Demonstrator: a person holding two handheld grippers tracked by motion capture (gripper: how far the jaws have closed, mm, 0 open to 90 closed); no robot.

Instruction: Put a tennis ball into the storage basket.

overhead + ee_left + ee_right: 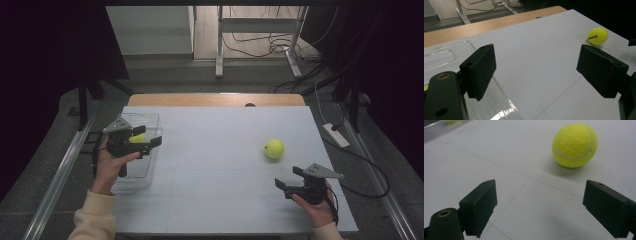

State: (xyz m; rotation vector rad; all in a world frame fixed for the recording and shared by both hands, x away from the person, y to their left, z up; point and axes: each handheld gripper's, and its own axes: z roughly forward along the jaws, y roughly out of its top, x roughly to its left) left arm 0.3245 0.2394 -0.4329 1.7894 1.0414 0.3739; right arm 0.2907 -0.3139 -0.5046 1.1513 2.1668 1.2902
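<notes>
Here, one white bench (215,150) carries one clear plastic tray (148,172) at its left edge. Two tools are held above it: the left tool (145,138) over the tray, jaws spread and empty, and the right tool (289,178) near the front right, likewise released. Two yellow tennis balls: one (274,148) lies on the bench just beyond the right tool, a second (137,138) sits in the tray.

My left gripper (144,136) partly covers a yellow ball (137,138) at left of frame; printing on the other ball (598,36) is illegible.
</notes>
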